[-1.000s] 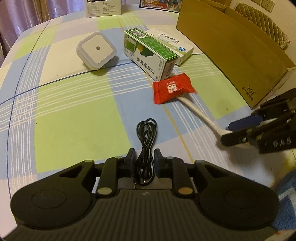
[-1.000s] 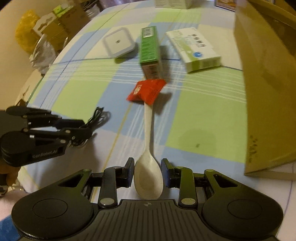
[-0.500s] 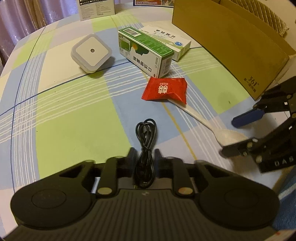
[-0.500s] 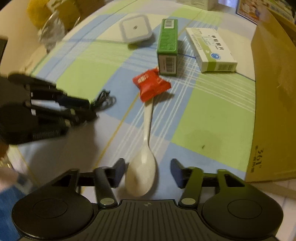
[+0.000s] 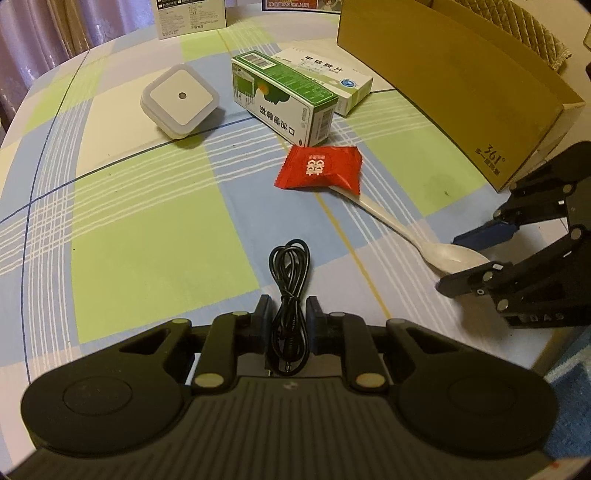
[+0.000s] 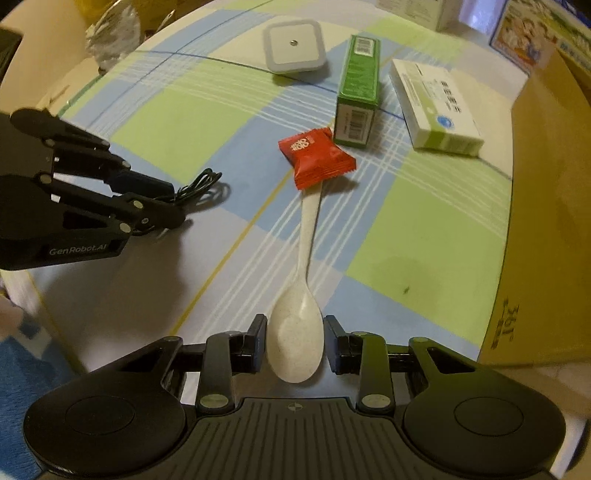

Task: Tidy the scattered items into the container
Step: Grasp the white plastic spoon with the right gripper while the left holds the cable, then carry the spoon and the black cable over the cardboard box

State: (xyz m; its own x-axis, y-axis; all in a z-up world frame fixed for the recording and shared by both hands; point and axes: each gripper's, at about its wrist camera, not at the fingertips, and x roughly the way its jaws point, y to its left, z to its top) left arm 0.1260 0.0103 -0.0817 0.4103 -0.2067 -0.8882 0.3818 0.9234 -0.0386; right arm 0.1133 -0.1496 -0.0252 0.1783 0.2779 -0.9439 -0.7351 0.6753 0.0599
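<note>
Both grippers down at the worktop's near edge.
Left gripper (image 5: 289, 317) jaws pinch the black cable (image 5: 290, 280); right gripper (image 6: 294, 339) jaws stand apart around the spoon (image 6: 299, 310) bowl.

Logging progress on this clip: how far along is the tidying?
Nothing visibly packed yet; the cardboard box interior is hidden. In hand: left gripper closed on the black cable; right gripper straddles the spoon bowl. Left: red packet on the spoon handle, green box, white box, square night light.

Checked tablecloth (image 5: 147, 229), purple curtain (image 5: 55, 33) behind, quilted chair back (image 5: 532, 33), dim warm light.
</note>
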